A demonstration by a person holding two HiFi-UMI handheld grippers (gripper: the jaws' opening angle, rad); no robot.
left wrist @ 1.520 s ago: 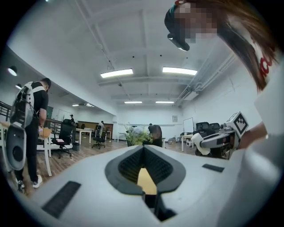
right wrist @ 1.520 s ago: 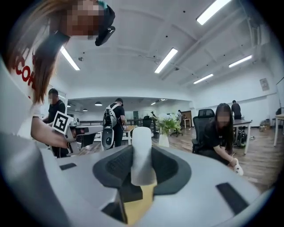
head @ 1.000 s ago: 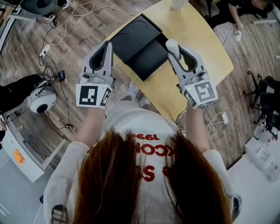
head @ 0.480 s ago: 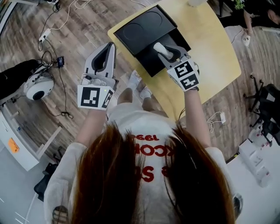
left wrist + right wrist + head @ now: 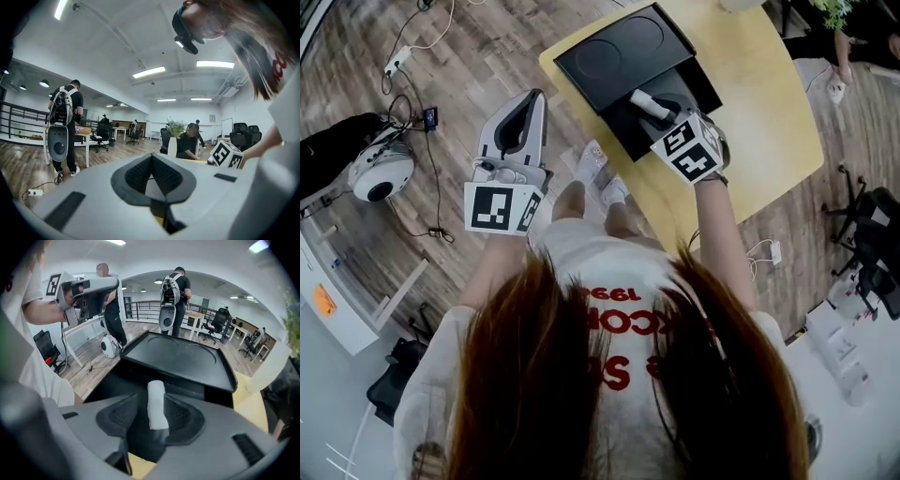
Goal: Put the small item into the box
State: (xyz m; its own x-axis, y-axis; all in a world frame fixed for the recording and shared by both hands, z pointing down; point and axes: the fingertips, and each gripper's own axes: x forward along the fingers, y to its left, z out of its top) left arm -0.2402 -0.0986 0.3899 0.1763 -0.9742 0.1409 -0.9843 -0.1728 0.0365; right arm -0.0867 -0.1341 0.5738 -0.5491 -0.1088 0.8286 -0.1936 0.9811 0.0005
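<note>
A black box (image 5: 694, 86) stands open on the yellow table (image 5: 769, 103), its lid (image 5: 623, 47) lying back behind it. My right gripper (image 5: 659, 105) hangs over the box's inside with a small white cylinder (image 5: 644, 102) between its jaws. Seen from the right gripper view, the jaws are opening: the cylinder (image 5: 156, 404) leans on the right pad with a gap at the left pad, above the dark box (image 5: 126, 380). My left gripper (image 5: 528, 101) is off the table's left edge, over the floor, shut and empty (image 5: 151, 157).
Cables and a white round device (image 5: 380, 173) lie on the wood floor at left. Office chairs (image 5: 867, 211) stand at right. A white vase (image 5: 172, 146) stands on the table's far side, with a seated person behind it. Other people stand farther off.
My right gripper has carried the white cylinder forward and down over the open box, and its jaws have spread. The left gripper has stayed where it was.
</note>
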